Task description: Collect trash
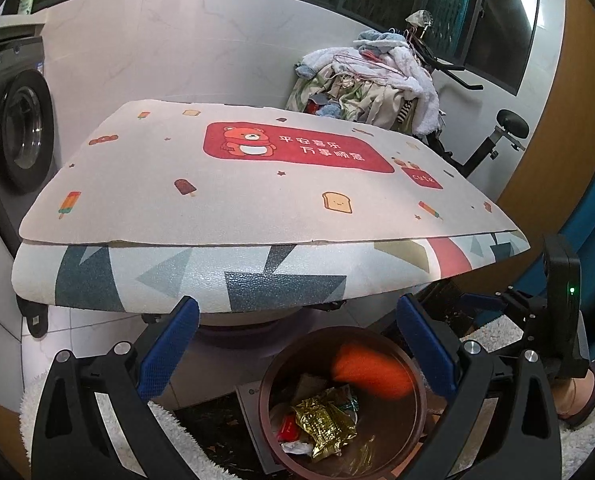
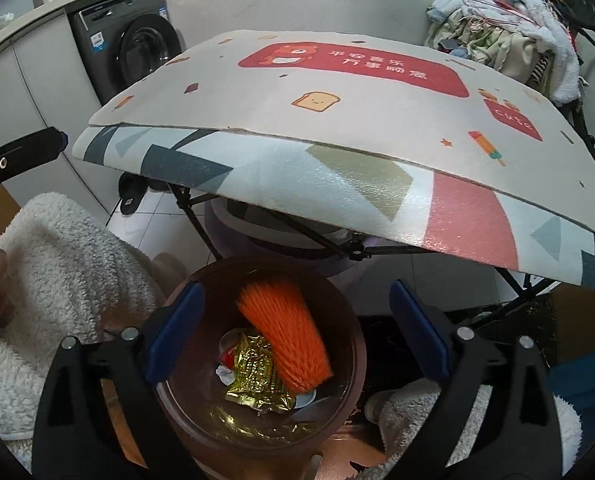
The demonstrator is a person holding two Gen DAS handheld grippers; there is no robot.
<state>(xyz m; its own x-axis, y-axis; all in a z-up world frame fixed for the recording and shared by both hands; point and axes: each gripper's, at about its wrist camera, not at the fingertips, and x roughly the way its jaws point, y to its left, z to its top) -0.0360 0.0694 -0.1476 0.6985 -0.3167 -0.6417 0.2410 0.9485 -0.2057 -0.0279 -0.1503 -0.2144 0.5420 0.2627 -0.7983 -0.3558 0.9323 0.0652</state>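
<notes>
A round brown trash bin (image 1: 411, 432) (image 2: 353, 360) stands on the floor below the table's front edge. In it lie a gold foil wrapper (image 1: 325, 424) (image 2: 255, 376), small red and white scraps, and an orange ridged object (image 1: 371, 370) (image 2: 283, 336), blurred in the left wrist view. My left gripper (image 1: 297, 346) is open and empty above the bin. My right gripper (image 2: 295, 330) is open and empty right over the bin, the orange object between its blue pads (image 2: 175, 328).
A folding table with a printed mat (image 1: 233, 184) (image 2: 337, 112) fills the middle. A washing machine (image 1: 17, 128) (image 2: 129, 56) stands at left. A clothes pile (image 1: 373, 84) (image 2: 509, 28) sits behind the table. White fleece-clad legs (image 2: 69, 264) flank the bin.
</notes>
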